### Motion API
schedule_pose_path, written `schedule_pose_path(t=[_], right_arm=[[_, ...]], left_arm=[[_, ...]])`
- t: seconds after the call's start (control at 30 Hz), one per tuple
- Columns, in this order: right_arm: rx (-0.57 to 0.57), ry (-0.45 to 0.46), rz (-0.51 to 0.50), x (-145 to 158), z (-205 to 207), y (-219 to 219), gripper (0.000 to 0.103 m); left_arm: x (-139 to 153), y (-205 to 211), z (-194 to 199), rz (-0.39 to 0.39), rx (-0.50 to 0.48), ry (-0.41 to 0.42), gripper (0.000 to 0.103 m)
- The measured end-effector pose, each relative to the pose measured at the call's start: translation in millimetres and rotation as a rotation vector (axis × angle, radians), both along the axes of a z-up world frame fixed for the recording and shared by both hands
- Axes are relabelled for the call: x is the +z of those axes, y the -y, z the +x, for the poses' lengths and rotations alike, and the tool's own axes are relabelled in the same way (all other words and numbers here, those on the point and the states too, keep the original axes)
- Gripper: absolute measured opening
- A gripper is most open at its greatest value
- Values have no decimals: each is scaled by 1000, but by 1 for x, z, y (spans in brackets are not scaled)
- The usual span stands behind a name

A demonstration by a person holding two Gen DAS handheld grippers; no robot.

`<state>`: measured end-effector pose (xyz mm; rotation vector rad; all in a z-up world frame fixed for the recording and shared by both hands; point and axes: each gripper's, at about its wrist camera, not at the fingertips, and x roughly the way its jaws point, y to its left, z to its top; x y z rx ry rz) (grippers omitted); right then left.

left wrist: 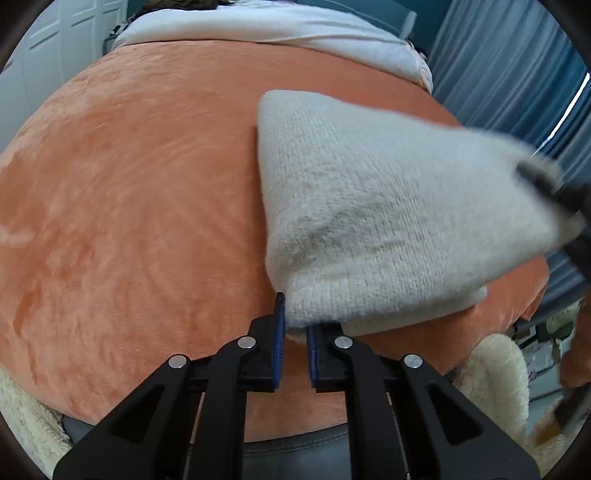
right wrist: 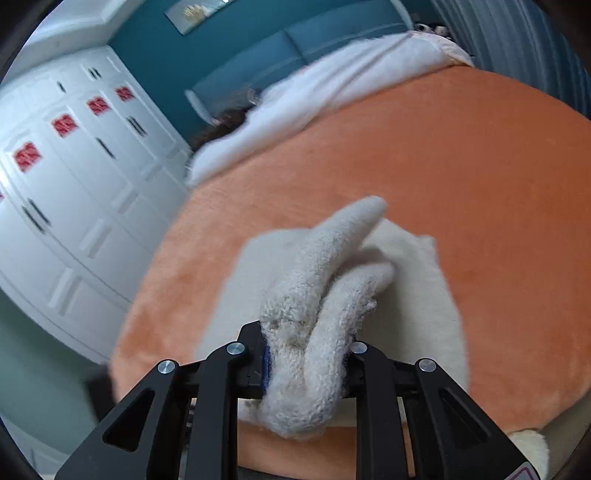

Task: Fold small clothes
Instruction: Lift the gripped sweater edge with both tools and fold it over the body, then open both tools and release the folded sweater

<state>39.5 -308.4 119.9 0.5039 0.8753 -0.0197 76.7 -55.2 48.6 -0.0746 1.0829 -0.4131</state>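
Observation:
A cream knitted garment [left wrist: 369, 206] lies on the orange blanket [left wrist: 129, 184], partly lifted. My left gripper [left wrist: 295, 325] is at the garment's near corner, which sits between its blue pads with a gap still showing. In the right wrist view my right gripper [right wrist: 306, 354] is shut on a bunched fold of the same garment [right wrist: 317, 295] and holds it above the flat part lying on the blanket [right wrist: 480, 166]. The right gripper also shows blurred at the right edge of the left wrist view [left wrist: 546, 184], lifting the far corner.
A white duvet [left wrist: 277, 26] lies across the far end of the bed. White wardrobe doors [right wrist: 74, 166] stand to the left, blue curtains [left wrist: 498, 66] to the right. A fluffy cream rug [left wrist: 491, 373] lies by the bed's near edge.

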Motion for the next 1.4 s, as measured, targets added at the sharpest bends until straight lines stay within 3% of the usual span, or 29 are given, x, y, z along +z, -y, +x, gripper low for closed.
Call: schedule_pose_path(t=[0.07,0.1,0.13,0.23,0.3,0.47,0.53,0.57,0.63,0.73,0.8,0.87,0.93,0.97,1.07,1.2,1.3,1.4], right_arm=[[-59,-180,33,-65,-2,27,18],[-71,-214,84,-88,-6,35,18],[-84,-173,153,-95,-14,40,19],[-106,-136,246,-91,-19,43,27],[-90,-142,228,-86,-15,40,32],[-100,-118,234,-74,-2,40,54],[-107,-136,235,-76,9,40,55],[-100,-162,210,-77,18,40,48],[-53,-149,147,-62,28,35,20],[-17,59,154,-3,18,34,17],[-30,137,138,18,7,39,17],[-69,74,43,-1,8,50,17],[-67,-162,-31,-60,21,62,18],[-58,-239,-44,-82,21,63,20],[-60,-154,-24,-56,8,63,26],[-106,-51,-211,5,-12,41,27],[22,28,-116,35,-1,7,22],[183,8,-54,27,20,-42,18]], left_arm=[[-14,12,-1,27,-14,-36,9],[-20,15,-1,37,-14,-47,9],[-22,16,-2,50,-12,-48,9],[-19,17,-8,92,-17,-37,12],[-9,11,-17,87,3,-20,18],[33,-6,-32,18,64,70,60],[44,-6,-31,-9,84,86,65],[47,-5,-29,-17,87,86,65],[51,-2,-24,-13,95,81,65],[56,1,-24,-9,100,81,65],[51,2,-24,6,100,72,65],[42,2,-23,15,105,46,65],[33,3,-21,27,110,22,65],[30,4,-21,30,106,15,65],[28,5,-24,55,91,28,65],[26,-1,-22,63,106,20,65],[21,-4,-20,69,122,1,65],[18,-7,-20,81,138,-12,65]])
